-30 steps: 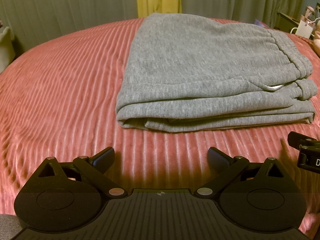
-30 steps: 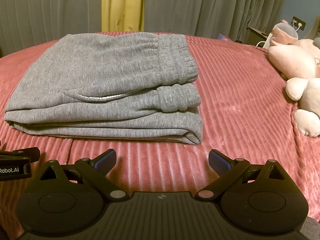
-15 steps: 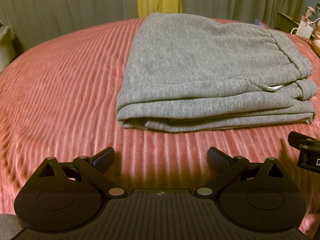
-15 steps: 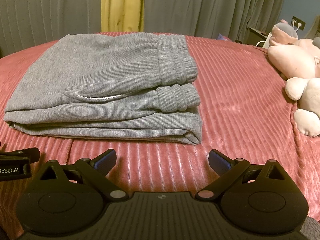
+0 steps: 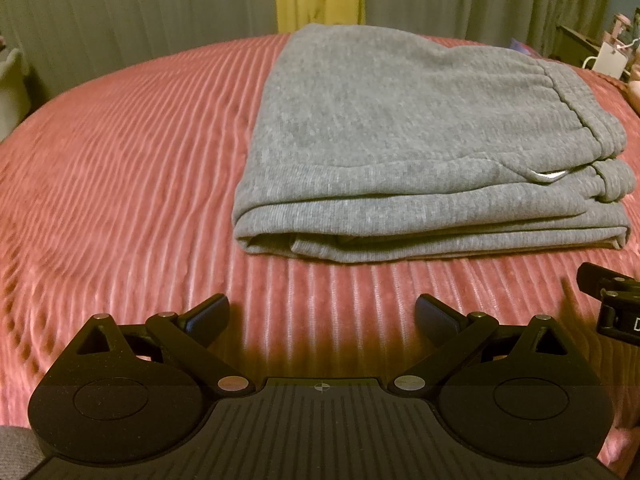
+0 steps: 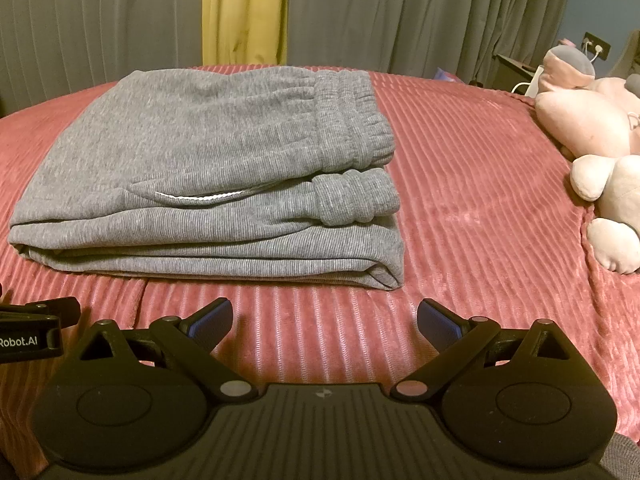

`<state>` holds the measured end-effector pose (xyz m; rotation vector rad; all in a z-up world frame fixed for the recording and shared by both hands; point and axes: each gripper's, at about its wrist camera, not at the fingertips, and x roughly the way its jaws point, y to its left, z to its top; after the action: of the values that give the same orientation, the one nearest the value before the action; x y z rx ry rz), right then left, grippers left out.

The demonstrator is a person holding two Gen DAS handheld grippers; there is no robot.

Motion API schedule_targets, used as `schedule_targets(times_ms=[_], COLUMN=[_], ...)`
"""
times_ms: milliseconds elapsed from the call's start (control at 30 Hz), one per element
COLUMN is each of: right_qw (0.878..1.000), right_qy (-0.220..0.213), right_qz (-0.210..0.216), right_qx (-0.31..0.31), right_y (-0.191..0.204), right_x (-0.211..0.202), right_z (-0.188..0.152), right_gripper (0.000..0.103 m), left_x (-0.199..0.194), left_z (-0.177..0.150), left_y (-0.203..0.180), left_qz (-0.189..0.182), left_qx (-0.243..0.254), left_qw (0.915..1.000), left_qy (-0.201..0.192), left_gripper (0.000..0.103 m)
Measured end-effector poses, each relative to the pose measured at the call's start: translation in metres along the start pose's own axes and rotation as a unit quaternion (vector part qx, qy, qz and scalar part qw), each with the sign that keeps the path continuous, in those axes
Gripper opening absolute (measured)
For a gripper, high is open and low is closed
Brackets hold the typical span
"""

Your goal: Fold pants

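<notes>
Grey pants (image 5: pixel 420 160): lay folded on the pink ribbed bed (image 5: pixel 120 168)
Left gripper (image 5: pixel 322 314): spread wide, empty, just short of the pants' near edge
Right gripper (image 6: pixel 325 320): likewise spread, apart from the fabric

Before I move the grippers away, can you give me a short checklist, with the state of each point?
1. Grey sweatpants folded into a compact stack: ok.
2. Waistband and cuff lie on the same side: ok.
3. Left gripper open, holding nothing: ok.
4. Right gripper open, clear of the cloth: ok.
5. Stack rests fully on the pink ribbed bedspread, apart from the plush toy: ok.
6. Far edge of the stack neat: cannot tell.
</notes>
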<state>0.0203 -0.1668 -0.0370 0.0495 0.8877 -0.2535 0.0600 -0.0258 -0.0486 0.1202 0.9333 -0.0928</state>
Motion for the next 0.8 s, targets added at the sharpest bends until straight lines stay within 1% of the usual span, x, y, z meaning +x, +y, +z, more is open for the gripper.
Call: schedule_targets(times_ms=[800], right_qw=[1.0], right_qy=[-0.002], right_qz=[0.001], right_qx=[0.004], right_y=[-0.0008], right_x=[-0.0006], right_z=[0.0005], right_gripper=[0.099], left_x=[-0.0003], left_z=[-0.0002], left_y=[-0.0007], left_qz=[0.0], left_qx=[-0.001], left_qw=[1.0], left_qy=[0.0], left_gripper=[0.102])
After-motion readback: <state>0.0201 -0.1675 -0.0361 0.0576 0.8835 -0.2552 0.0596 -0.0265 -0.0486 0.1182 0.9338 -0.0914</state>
